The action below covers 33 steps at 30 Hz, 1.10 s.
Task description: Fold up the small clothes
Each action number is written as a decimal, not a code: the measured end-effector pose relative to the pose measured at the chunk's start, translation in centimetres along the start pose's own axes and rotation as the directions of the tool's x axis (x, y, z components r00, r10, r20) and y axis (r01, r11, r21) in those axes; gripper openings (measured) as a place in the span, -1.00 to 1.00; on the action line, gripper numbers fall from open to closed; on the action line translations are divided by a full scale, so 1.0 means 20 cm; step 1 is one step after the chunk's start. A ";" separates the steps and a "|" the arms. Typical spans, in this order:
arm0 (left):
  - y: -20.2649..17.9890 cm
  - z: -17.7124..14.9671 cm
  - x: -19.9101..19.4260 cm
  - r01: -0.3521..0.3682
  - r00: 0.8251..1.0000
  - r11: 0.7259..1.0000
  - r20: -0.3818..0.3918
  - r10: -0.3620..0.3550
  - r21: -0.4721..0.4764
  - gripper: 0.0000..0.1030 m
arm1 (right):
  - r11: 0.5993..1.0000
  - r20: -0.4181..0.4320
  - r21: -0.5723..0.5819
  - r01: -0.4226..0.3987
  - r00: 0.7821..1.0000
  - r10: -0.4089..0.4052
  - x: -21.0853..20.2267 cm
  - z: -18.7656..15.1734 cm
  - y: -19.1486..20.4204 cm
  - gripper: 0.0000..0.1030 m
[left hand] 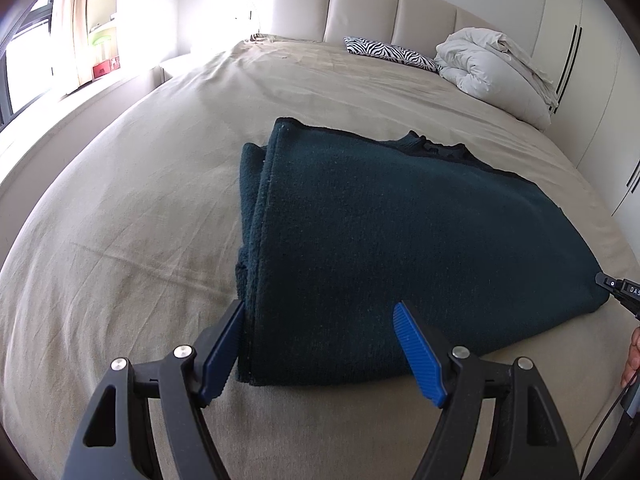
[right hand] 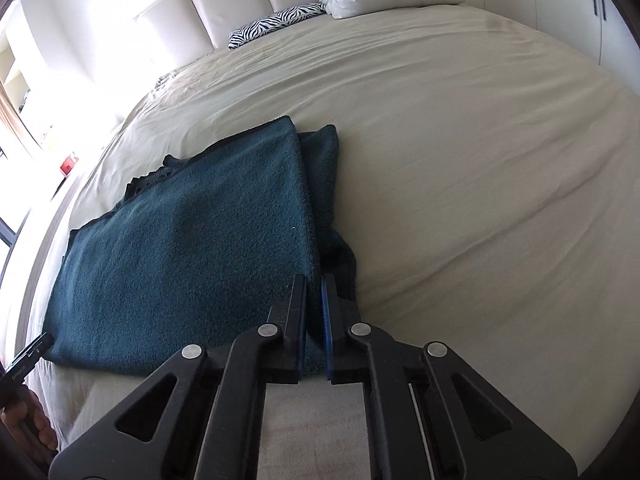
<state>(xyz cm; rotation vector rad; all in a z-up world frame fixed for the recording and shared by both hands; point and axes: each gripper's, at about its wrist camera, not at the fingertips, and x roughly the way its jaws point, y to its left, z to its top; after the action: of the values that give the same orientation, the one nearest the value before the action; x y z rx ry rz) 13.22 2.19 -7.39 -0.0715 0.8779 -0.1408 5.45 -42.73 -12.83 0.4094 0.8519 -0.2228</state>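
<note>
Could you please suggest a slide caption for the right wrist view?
Right gripper shut on the near corner of a folded dark teal garment lying on a beige bed.

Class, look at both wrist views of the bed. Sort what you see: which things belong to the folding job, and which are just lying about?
Part of the job:
- dark green sweater, partly folded
- left claw, open at its near edge
- right claw, shut on its near right corner

Just lying about:
- zebra-print cushion
- white duvet, bundled
- beige bed sheet
</note>
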 end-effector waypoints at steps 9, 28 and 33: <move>0.01 -0.01 0.01 0.001 1.000 1.000 -0.004 -0.001 0.003 0.49 | 0.996 -0.030 0.094 -0.009 0.999 0.012 0.01 -0.08 -0.11 -0.92; -0.10 0.46 0.13 0.029 0.987 0.997 0.155 -0.041 0.074 0.49 | 0.918 0.007 0.059 -0.392 0.920 0.392 0.11 0.23 0.38 -0.13; -0.13 0.67 0.38 0.025 0.992 0.998 0.120 -0.033 0.065 0.49 | 0.858 -0.127 0.089 -0.506 0.849 0.513 0.52 0.35 0.73 -0.12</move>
<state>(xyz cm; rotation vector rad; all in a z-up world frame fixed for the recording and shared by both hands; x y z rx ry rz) 28.08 -1.39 -4.47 -0.0335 0.7505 -0.1897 21.96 -33.00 -12.86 0.6934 0.8519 0.2860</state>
